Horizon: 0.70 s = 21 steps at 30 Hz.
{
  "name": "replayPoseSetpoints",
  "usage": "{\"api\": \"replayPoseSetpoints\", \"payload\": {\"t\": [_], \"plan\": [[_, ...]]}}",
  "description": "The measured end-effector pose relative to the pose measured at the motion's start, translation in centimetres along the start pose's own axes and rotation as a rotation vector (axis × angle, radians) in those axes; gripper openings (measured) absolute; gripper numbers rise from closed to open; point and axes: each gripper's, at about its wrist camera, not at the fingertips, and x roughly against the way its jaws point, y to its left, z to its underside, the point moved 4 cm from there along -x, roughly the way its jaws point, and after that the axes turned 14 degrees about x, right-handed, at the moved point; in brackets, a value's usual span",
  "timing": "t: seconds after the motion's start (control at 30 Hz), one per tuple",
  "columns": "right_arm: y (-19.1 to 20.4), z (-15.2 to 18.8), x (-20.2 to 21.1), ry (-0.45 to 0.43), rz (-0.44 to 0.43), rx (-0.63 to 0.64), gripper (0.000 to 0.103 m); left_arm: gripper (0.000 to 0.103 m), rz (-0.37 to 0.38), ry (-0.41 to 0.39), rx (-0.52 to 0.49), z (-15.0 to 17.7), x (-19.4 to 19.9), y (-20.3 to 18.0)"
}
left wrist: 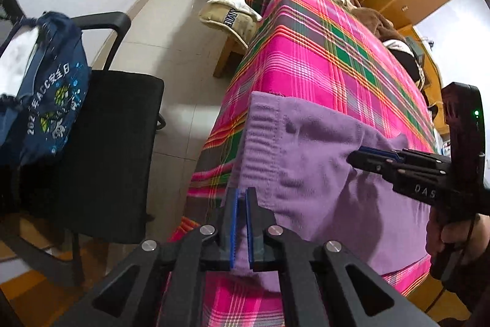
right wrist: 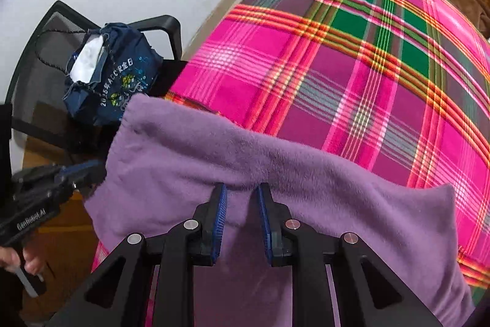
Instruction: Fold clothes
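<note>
Both grippers reach level over the bed's near edge. One left gripper [left wrist: 242,222] has its jaws nearly together, pinching the ribbed hem of one purple garment [left wrist: 306,167]. One right gripper [right wrist: 242,222] has its jaws apart, straddling a fold. That garment lies on the pink plaid blanket [right wrist: 352,57]. One chair [left wrist: 101,143] carries one navy bag [left wrist: 52,100].

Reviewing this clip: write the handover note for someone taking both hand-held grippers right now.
Left hand-held gripper: shut on the purple garment at its ribbed edge.
Right hand-held gripper: jaws apart with a fold of the cloth between them; grip not confirmed.
Garment lies at the near edge of the plaid blanket.
Done: garment laid out.
Left: secure the right grip, then fold.
</note>
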Motion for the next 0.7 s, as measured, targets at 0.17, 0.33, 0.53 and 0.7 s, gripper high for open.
{"api": "replayPoseSetpoints", "payload": {"t": [0.17,0.33,0.53,0.7], "plan": [[1.1,-1.7,1.4,-0.055,-0.006,0.035,0.022,0.005,0.007,0.002,0.031,0.6,0.2,0.9],[0.9,-2.6,1.0,-0.050,-0.007,0.040,0.021,0.012,0.016,0.008,0.066,0.8,0.5,2.1],[0.7,-3.6,0.6,-0.043,-0.009,0.045,0.021,0.015,0.054,-0.018,0.158,0.3,2.8,5.1],[0.5,-1.3,1.5,-0.030,-0.013,0.020,0.021,0.028,0.147,0.030,0.200,1.7,3.1,5.5]]}}
